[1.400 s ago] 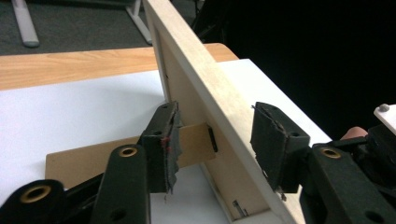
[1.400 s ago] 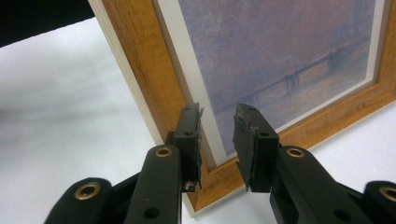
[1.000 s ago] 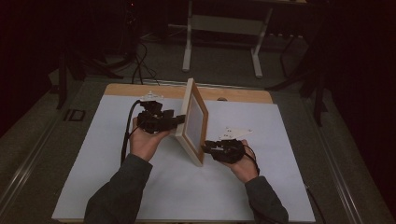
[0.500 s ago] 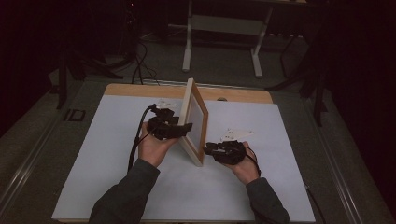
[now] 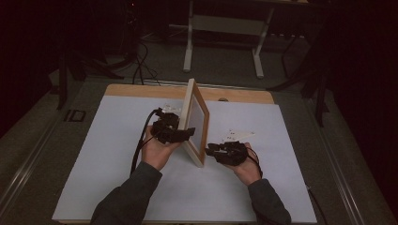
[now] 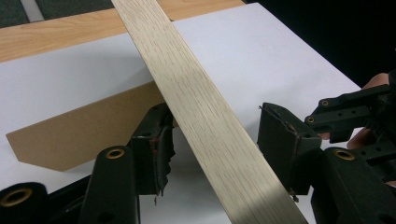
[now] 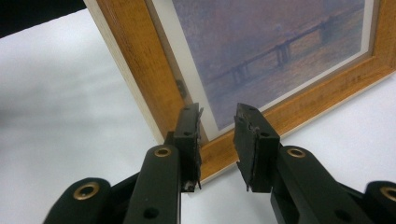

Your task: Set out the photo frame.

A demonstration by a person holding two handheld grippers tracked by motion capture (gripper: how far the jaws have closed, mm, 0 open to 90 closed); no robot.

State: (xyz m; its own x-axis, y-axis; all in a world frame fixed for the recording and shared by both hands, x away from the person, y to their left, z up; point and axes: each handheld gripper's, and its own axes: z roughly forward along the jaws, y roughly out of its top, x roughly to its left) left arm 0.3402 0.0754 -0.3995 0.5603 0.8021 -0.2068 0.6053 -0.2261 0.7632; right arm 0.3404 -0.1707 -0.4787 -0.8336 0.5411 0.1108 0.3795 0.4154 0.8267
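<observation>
- Since the earlier frames, the left gripper (image 5: 184,133) has shifted from the far, upper part of the picture frame (image 5: 196,123) toward the person and a little lower along its back edge; its jaws have just been closing a little, with the frame's edge between them.
- Left fingers (image 6: 156,149): in the left gripper view they straddle the pale wooden edge (image 6: 205,121) of the frame. One pad sits at the rear side near the brown backing; the other (image 6: 282,142) stands visibly clear of the wood. Jaws are wide and not clamped. Judgement: this gripper brackets the edge to stop a tip-over rather than to carry weight.
- Right fingers (image 7: 189,135): in the right gripper view they are partly apart at the frame's lower corner (image 7: 219,156), in front of the glazed print. A gap shows between the pads, and nothing is caught in it. Whether either pad touches the wood cannot be told.
- Right gripper (image 5: 213,149): it lies low beside the near bottom corner, its hand (image 5: 244,164) resting on the sheet. Judgement: it blocks the foot of the frame from sliding toward the person.
- Picture frame: it stands on its lower edge near the middle of the white sheet (image 5: 117,140), tilted, picture face toward the right gripper and back toward the left.
- Brown back stand (image 6: 79,130): it lies flat on the sheet behind the frame. Judgement: it is folded out but not yet bearing the frame, which explains the two-sided guarding.
- Table (image 5: 141,90): its wooden edge shows beyond the sheet.
</observation>
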